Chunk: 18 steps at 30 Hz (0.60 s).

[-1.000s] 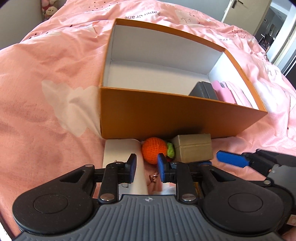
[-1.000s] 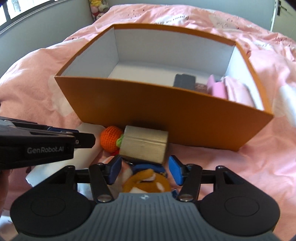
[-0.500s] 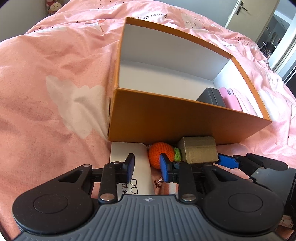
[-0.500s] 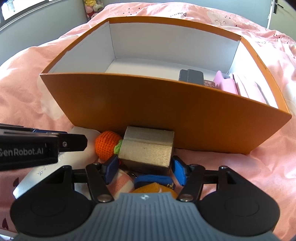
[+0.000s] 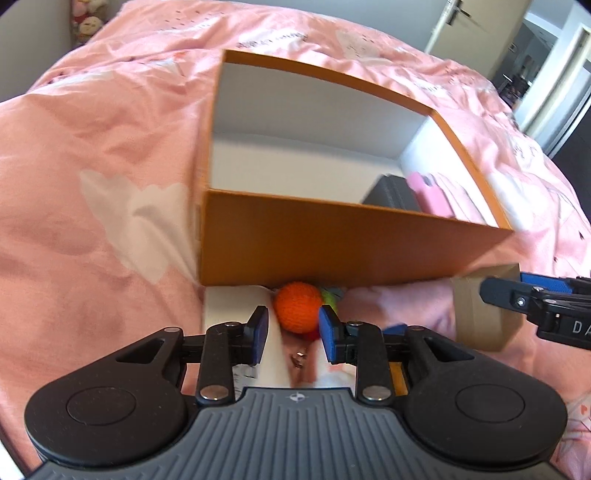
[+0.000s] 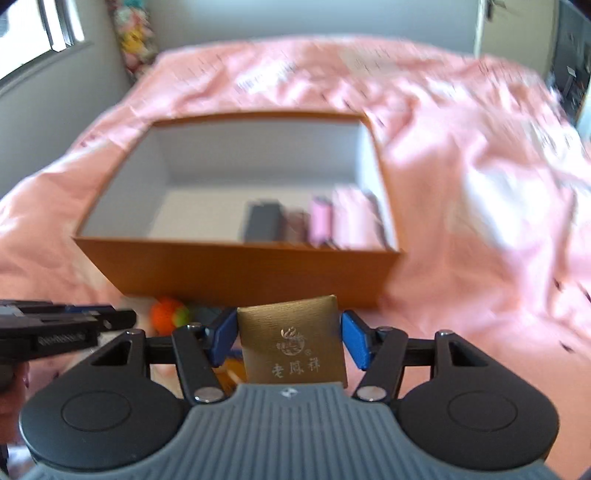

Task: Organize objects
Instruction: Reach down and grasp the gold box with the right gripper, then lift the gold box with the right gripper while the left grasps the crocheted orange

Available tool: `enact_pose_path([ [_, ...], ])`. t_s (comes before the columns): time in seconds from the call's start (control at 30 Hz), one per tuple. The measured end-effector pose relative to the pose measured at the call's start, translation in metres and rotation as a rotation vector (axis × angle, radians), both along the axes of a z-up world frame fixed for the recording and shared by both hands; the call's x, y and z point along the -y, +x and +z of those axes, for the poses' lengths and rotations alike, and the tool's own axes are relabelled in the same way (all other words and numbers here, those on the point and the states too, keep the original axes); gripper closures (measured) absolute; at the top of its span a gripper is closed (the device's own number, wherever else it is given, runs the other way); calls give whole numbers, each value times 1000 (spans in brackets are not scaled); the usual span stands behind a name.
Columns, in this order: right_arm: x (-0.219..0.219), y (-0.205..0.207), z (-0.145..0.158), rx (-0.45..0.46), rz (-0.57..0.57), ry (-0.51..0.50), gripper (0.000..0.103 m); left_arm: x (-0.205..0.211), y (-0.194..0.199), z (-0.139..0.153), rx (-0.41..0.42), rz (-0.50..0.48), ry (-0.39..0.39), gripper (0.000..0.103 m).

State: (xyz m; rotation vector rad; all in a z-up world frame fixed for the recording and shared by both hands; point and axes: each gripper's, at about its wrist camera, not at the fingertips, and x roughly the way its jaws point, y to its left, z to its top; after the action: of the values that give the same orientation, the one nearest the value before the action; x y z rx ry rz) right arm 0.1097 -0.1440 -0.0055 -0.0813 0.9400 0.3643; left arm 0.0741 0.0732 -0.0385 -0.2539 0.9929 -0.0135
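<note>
An open orange box (image 5: 332,236) (image 6: 236,273) with a white inside sits on the pink bed. It holds a dark case (image 6: 262,221) and pink items (image 6: 347,218) at its right end. My right gripper (image 6: 289,332) is shut on a gold box (image 6: 293,339) (image 5: 480,314) with Chinese print and holds it lifted in front of the orange box. My left gripper (image 5: 293,328) is open, low over the bed, with a crocheted orange ball (image 5: 297,308) (image 6: 168,314) just past its fingertips. A white card (image 5: 236,306) lies under the left finger.
The pink bedspread (image 5: 92,184) is wrinkled all around. Small trinkets and a key ring (image 5: 299,360) lie below the left gripper. Plush toys (image 5: 86,22) sit at the far left corner. A door (image 5: 480,33) is at the far right.
My right gripper has closed on the gold box and lifted it up and back from the bed. My left gripper has shifted slightly toward the orange ball.
</note>
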Motion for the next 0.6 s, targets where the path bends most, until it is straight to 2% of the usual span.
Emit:
enact_pose_path([
  [0.07, 13, 3, -5, -53, -22, -7, 41, 7, 2, -2, -6, -27, 8, 67],
  [0.13, 18, 5, -13, -69, -40, -26, 41, 15, 6, -7, -13, -47, 19, 63],
  [0.23, 23, 7, -33, -94, -46, -2, 41, 22, 14, -14, -30, -64, 32, 61],
  [0.33, 20, 12, -50, -88, -43, -22, 40, 26, 22, -20, -34, -80, 68, 50],
  [0.43, 21, 19, -55, -89, -38, -23, 40, 30, 31, -28, -49, -104, 128, 48],
  [0.6, 29, 20, -49, -115, -20, 5, 39, 41, 38, -38, -49, -163, 207, 45],
])
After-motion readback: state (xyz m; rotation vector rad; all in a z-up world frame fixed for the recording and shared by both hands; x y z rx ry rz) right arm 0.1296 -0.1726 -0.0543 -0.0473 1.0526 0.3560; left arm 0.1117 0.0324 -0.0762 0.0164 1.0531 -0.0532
